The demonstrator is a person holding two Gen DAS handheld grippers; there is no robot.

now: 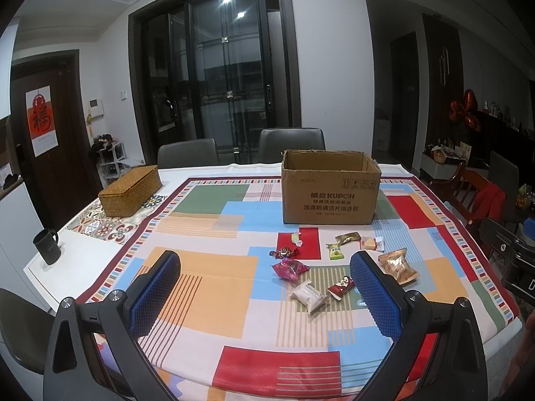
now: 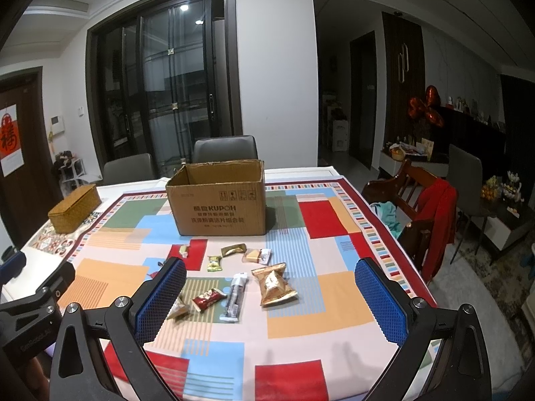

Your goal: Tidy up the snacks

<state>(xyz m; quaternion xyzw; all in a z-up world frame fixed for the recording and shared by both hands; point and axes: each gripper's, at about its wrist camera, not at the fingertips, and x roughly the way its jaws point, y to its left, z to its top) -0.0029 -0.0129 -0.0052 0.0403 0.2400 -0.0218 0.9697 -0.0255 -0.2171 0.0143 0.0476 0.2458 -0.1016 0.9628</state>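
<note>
An open brown cardboard box (image 1: 330, 189) (image 2: 217, 202) stands at the far middle of the table. Several wrapped snacks lie scattered in front of it: a gold packet (image 1: 398, 265) (image 2: 274, 283), a dark red packet (image 1: 340, 286) (image 2: 208, 298), a white packet (image 1: 308, 295), a magenta packet (image 1: 289, 268), a green sachet (image 1: 335, 251) (image 2: 214, 263), a long clear-white packet (image 2: 235, 296). My left gripper (image 1: 267, 267) hovers open above the near side of the snacks. My right gripper (image 2: 271, 274) is open too, with the snacks lying below it.
A woven basket (image 1: 130, 189) (image 2: 74, 208) sits at the far left on the patterned tablecloth (image 1: 207, 287). A black mug (image 1: 47, 246) stands near the left edge. Grey chairs (image 1: 290, 140) line the far side; a wooden chair (image 2: 418, 207) with red cloth is at the right.
</note>
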